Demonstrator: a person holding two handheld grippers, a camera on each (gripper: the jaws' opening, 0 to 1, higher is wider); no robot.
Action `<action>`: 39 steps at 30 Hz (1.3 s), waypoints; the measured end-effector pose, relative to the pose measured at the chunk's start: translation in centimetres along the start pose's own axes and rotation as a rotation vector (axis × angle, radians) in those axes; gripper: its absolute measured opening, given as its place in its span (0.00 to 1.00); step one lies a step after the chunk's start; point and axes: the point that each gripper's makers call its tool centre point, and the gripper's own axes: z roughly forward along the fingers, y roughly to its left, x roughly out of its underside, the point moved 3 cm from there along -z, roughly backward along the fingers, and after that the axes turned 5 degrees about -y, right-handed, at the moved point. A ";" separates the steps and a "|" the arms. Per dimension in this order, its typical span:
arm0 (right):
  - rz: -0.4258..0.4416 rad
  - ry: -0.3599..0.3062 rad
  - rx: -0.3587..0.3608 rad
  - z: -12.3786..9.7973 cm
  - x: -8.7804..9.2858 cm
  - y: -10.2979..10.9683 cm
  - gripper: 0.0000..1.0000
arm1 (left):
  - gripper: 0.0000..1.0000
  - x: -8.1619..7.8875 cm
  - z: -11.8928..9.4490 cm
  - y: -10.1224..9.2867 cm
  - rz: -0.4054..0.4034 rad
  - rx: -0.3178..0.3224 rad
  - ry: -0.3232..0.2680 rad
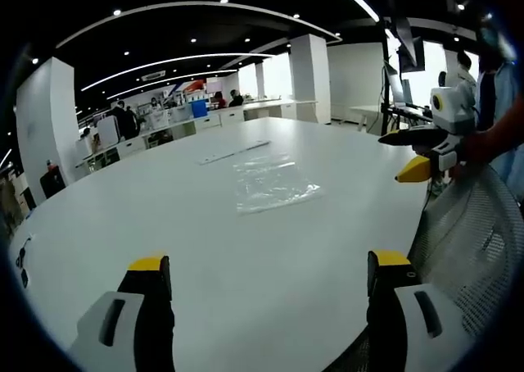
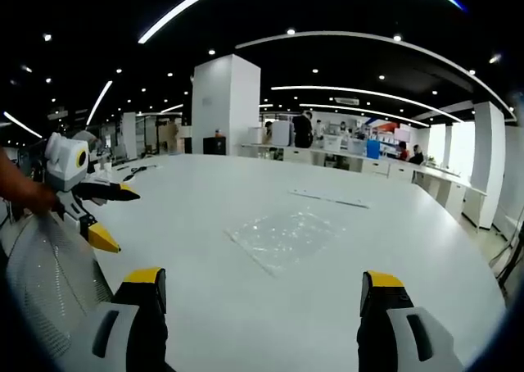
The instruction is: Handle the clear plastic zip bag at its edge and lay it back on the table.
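In the left gripper view I read my left gripper point(image 1: 266, 275) at the bottom of the frame with its two yellow-tipped jaws spread wide and nothing between them. They sit over the near part of the white table point(image 1: 164, 216). The clear plastic zip bag point(image 1: 272, 183) lies flat on the tabletop just above frame centre, well apart from the jaws. Beyond the bag, a thin pale strip point(image 1: 233, 151) lies on the table, towards the upper middle. At the right edge of this frame I see the right gripper point(image 1: 413, 152), held by a hand point(image 1: 483, 142), with its jaws parted and empty, off the table edge and above a grey mesh chair back point(image 1: 471, 241).

In the right gripper view, the right gripper point(image 2: 260, 288) stands at the bottom of the frame, jaws wide apart and holding nothing. The zip bag point(image 2: 286, 237) lies flat on the table point(image 2: 409, 249) at frame centre, ahead of the jaws and not touching them. The pale strip point(image 2: 332, 198) lies beyond it, slightly right of centre. At the left edge the left gripper point(image 2: 115, 216) appears, jaws parted and empty, above the mesh chair back point(image 2: 49, 274). A white pillar point(image 2: 225, 102) stands beyond the table in the upper left.
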 end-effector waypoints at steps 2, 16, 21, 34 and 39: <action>-0.006 0.002 -0.001 0.0 0.1 0.0 0.99 | 0.99 0.0 0.0 -0.1 0.003 0.003 -0.001; -0.007 0.004 -0.001 0.0 0.1 0.0 0.99 | 0.98 0.0 0.0 -0.2 0.010 0.007 0.002; -0.005 0.007 -0.005 0.1 0.3 -0.1 0.99 | 0.98 0.1 0.0 -0.1 0.009 0.005 0.002; -0.011 0.024 -0.008 0.1 0.5 0.1 0.99 | 0.99 0.1 0.0 -0.2 0.008 0.007 0.005; -0.011 0.030 -0.008 0.1 0.6 0.1 0.99 | 0.99 0.0 0.0 -0.3 0.014 0.012 0.003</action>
